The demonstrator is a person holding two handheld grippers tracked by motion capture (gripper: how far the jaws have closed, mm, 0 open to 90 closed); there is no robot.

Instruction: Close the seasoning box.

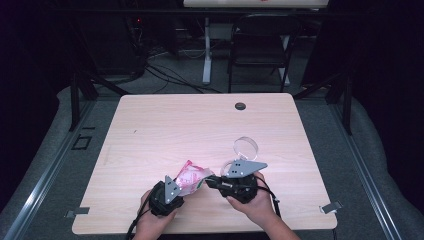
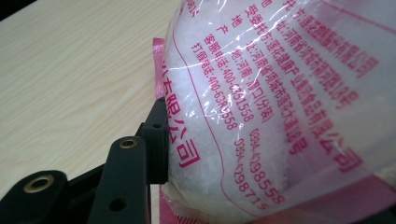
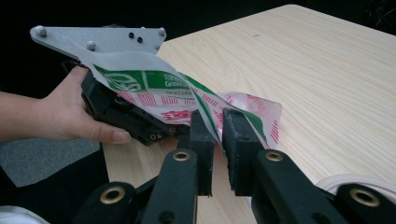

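Your left tool grips the clear plastic bag of white crystals with pink print, jaws clamped on its bulging body. Bag sits above the near-centre of the light wood tabletop, between both tools. In the high view its long axis runs from your left tool up and right toward your right tool. Right tool's jaws stand on either side of the bag's flat green-and-white end, a narrow gap between them; can't tell if the pads press. Left hand points up-right, right hand points left. Clear round lid lies just beyond the right tool.
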